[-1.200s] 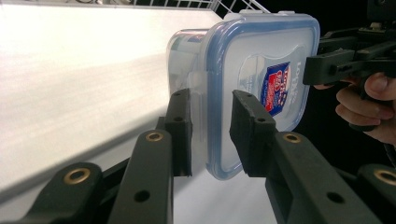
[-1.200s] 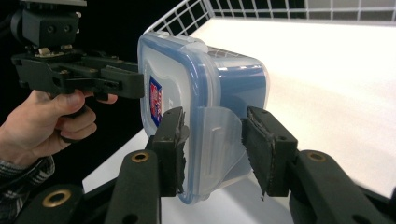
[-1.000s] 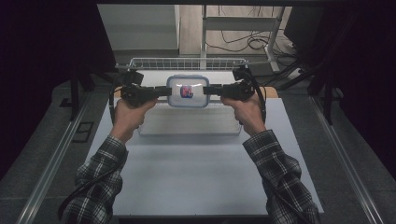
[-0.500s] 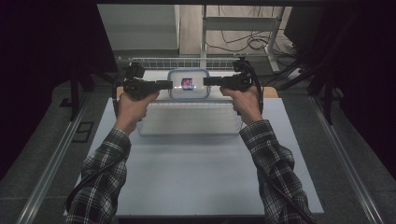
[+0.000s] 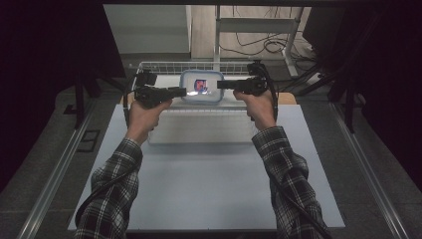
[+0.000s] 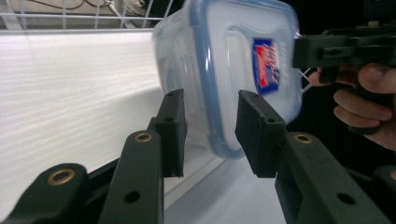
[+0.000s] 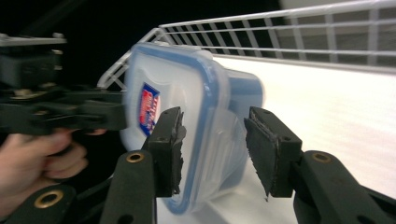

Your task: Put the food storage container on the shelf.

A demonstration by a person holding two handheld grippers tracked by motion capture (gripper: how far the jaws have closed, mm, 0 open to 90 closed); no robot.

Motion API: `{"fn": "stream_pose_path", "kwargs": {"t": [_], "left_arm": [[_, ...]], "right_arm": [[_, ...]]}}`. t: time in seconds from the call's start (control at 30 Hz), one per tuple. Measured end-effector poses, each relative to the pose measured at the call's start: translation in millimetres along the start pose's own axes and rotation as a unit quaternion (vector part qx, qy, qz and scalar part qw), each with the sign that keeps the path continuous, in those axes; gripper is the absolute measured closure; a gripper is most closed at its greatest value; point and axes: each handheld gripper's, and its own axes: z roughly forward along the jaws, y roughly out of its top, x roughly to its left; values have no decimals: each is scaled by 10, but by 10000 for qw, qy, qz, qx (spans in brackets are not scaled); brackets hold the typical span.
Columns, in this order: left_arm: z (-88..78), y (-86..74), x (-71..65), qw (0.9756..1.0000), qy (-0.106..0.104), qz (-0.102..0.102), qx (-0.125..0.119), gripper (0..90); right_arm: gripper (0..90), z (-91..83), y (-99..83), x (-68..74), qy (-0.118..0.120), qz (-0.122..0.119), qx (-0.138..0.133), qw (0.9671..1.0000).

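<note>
The left gripper (image 6: 208,133) has just been opening, its pads off the food container (image 5: 201,86) between them. The right gripper (image 7: 212,149) straddles the opposite rim; contact cannot be told. The container hangs tilted over the wire basket (image 5: 164,65).

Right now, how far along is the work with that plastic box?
Done: the box is up at the wire basket. In hand: the right gripper seems to grip it, while the left gripper has just been opening its jaws around the box's edge. Left: let go fully.
</note>
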Motion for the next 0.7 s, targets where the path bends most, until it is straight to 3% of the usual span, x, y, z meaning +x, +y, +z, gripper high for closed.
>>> {"fn": "stream_pose_path", "kwargs": {"t": [0.07,0.23,0.37,0.6,0.7], "left_arm": [[13,2,-8,10000,-36,32,16,643],[29,47,-29,9997,163,146,68,613],[42,100,-32,9987,425,257,87,621],[82,174,-20,9972,665,326,73,578],[108,206,-23,9975,642,284,-5,573]], "right_arm": [[550,14,16,18,-185,-87,69,9998],[549,41,11,43,-398,-239,101,9989],[553,58,4,51,-469,-260,130,9985],[554,68,11,80,-686,-401,151,9967],[545,68,27,91,-805,-419,117,9958]]}}
